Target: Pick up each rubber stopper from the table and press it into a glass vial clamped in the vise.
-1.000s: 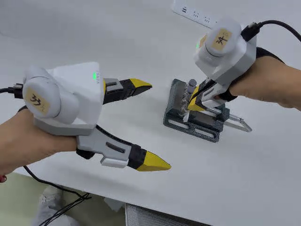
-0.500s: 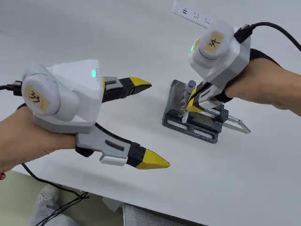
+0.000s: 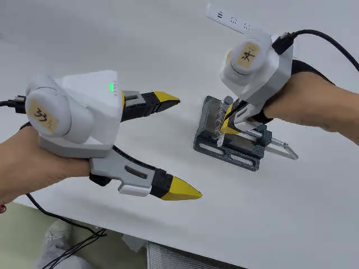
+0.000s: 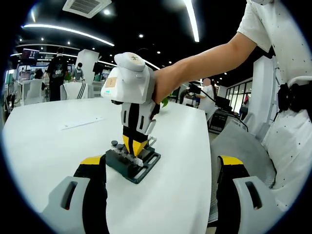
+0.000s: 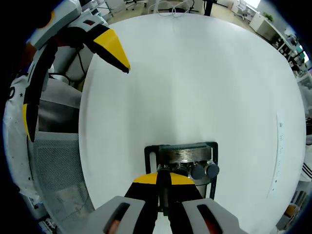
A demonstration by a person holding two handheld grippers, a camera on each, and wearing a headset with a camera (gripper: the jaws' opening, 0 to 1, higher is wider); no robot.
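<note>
A dark metal vise (image 3: pixel 231 147) stands on the white table and clamps a row of glass vials. Two of them carry grey rubber stoppers (image 5: pixel 204 170); one stopper (image 3: pixel 228 100) also shows beside the gripper in the head view. My right gripper (image 3: pixel 225 126) points down onto the vial row with its yellow tips together; what lies under the tips is hidden. The right gripper view has its shut jaws (image 5: pixel 163 178) at the vise's near jaw (image 5: pixel 181 155). My left gripper (image 3: pixel 177 147) hovers wide open to the left of the vise (image 4: pixel 134 165), with nothing between its fingers.
A white power strip (image 3: pixel 230 19) lies at the table's far edge. The vise's screw handle (image 3: pixel 280 147) sticks out to the right. The table's front edge runs below my left gripper, with cables and a mesh bin under it.
My right gripper has leaned a little to the left over the vise, tips staying on the vials. The left gripper has stayed open and nearly still.
</note>
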